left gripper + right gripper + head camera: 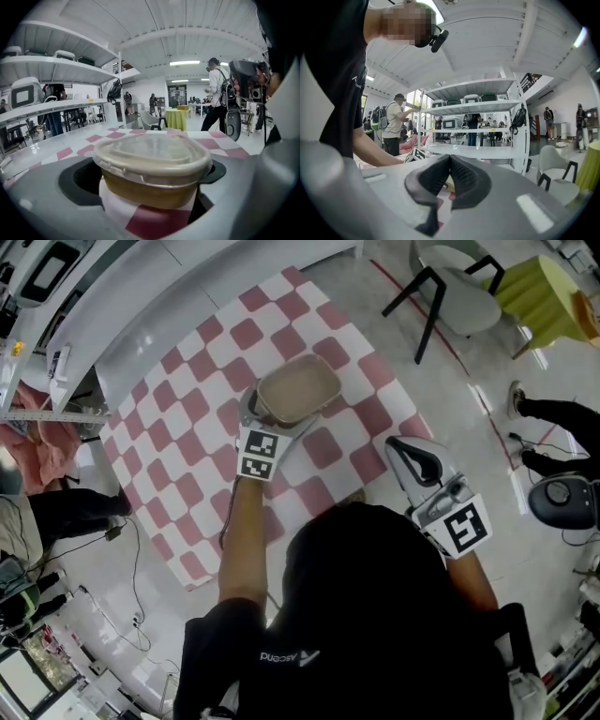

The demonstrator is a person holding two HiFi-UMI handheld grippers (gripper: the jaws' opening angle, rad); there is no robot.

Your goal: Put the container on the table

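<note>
- Pink-and-white checked tabletop, head view: the tan lidded container is at its middle with the left gripper round it. The right gripper is by the near right edge.
- Left gripper view: jaws spread wide, clasping the container low over the cloth.
- Right gripper view: jaws pressed together, holding nothing.

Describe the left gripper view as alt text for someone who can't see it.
The left tool grips a tan oval paper container with a clear plastic lid between its two grey jaws, over a pink-and-white checked tablecloth. Behind it are white shelves and a standing person in a bright hall.
</note>
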